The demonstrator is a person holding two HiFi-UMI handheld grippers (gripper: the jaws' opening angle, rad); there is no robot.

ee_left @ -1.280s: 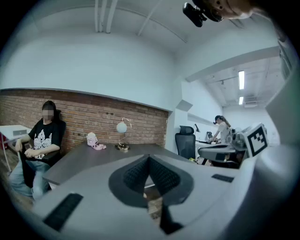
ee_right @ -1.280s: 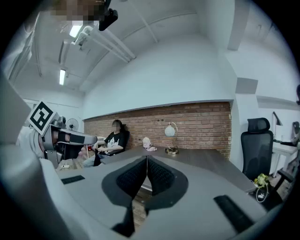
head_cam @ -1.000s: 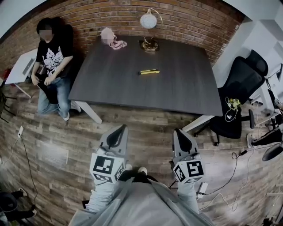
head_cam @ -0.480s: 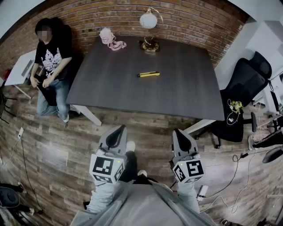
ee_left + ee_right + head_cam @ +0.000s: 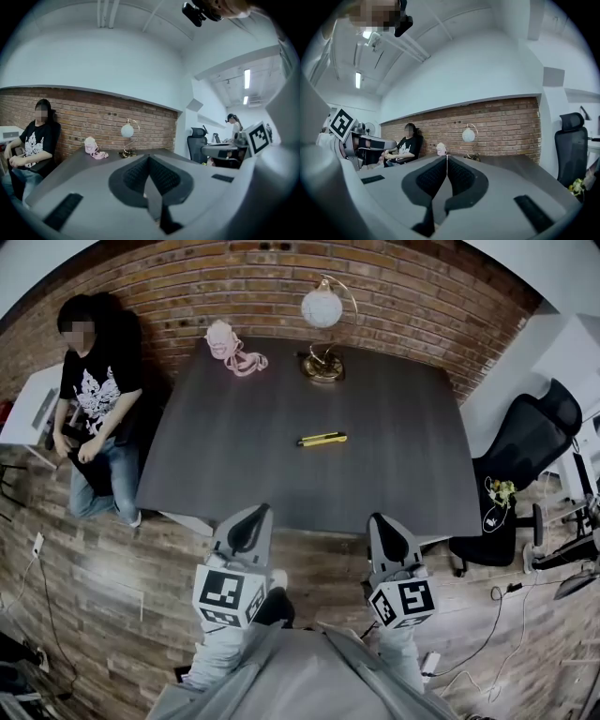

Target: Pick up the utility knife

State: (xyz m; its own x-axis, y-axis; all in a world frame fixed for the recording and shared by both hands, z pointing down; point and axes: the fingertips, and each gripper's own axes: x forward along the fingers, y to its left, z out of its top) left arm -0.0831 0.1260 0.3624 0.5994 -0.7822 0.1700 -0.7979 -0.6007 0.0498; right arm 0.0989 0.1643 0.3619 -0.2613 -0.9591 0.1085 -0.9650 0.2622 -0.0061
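Observation:
A yellow utility knife [image 5: 322, 439] lies flat near the middle of the dark table [image 5: 234, 456], its length running left to right. My left gripper [image 5: 251, 514] and right gripper [image 5: 384, 521] are side by side at the table's near edge, both well short of the knife. Both point level at the far wall. In the left gripper view the left gripper [image 5: 149, 158] has its pads pressed together with nothing between them. The right gripper [image 5: 447, 157] looks the same in the right gripper view. The jaws hide the knife in both gripper views.
A globe lamp [image 5: 322, 310] on a brass base and a pink item [image 5: 230, 343] stand at the table's far edge by the brick wall. A person [image 5: 94, 381] sits left of the table. A black office chair [image 5: 525, 451] stands to the right.
The table and knife have come closer and lower in the head view. Both grippers have gone forward together, from over the wood floor to the table's near edge. Their jaws stay shut.

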